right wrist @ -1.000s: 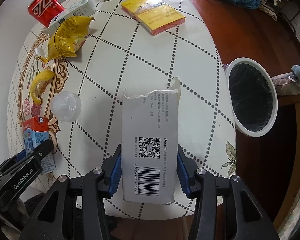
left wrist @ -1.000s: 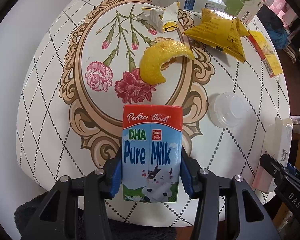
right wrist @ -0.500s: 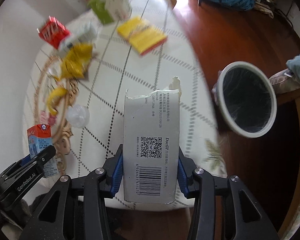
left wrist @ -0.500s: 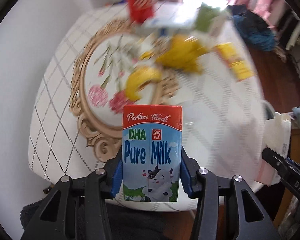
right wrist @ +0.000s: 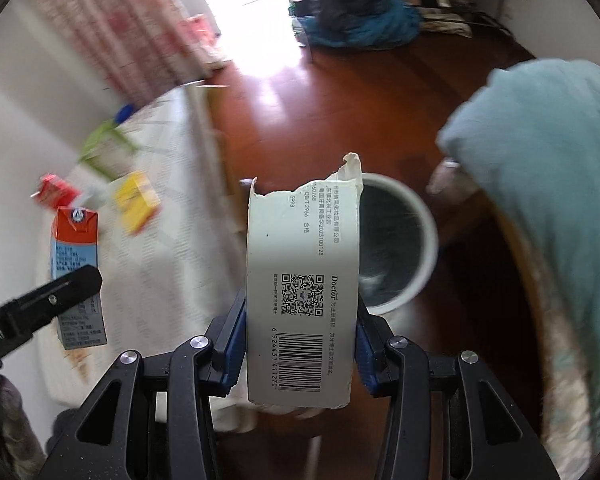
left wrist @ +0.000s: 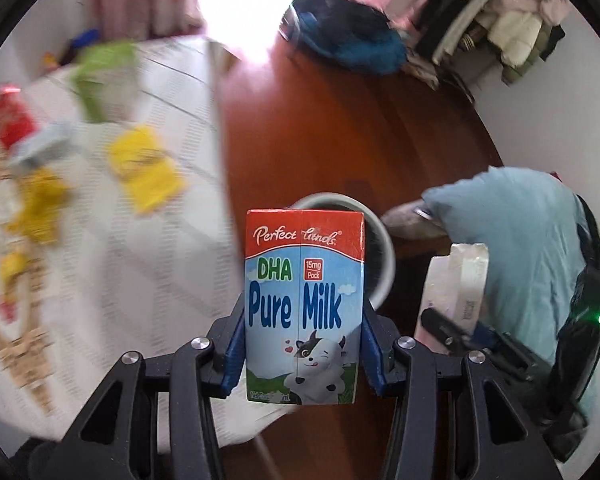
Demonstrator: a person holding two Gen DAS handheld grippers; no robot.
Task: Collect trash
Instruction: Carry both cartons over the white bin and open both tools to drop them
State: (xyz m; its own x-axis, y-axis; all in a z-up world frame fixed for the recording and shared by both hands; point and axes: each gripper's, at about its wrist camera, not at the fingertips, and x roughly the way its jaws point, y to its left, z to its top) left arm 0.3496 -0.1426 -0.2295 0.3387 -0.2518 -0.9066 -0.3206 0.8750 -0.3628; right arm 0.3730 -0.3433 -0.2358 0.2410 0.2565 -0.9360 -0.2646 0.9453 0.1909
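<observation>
My left gripper (left wrist: 303, 354) is shut on a blue and red Pure Milk carton (left wrist: 304, 320), held upright in the air. Behind it stands a white trash bin (left wrist: 382, 248) on the wooden floor. My right gripper (right wrist: 301, 356) is shut on a torn white box (right wrist: 302, 280) with a barcode. The bin (right wrist: 396, 248) lies just beyond and right of the box. The milk carton (right wrist: 76, 276) and left gripper show at the left of the right wrist view. The white box (left wrist: 456, 288) shows at the right of the left wrist view.
The white patterned table (left wrist: 120, 264) is at the left, blurred, with yellow packets (left wrist: 146, 168), a red can (left wrist: 8, 120) and a green box (left wrist: 104, 80). A blue cushion (left wrist: 524, 256) is at the right. A dark blue heap (left wrist: 348, 36) lies on the far floor.
Both grippers have swung right, away from the table and toward the white bin, still holding the carton and the box. The table has slid to the left of both views.
</observation>
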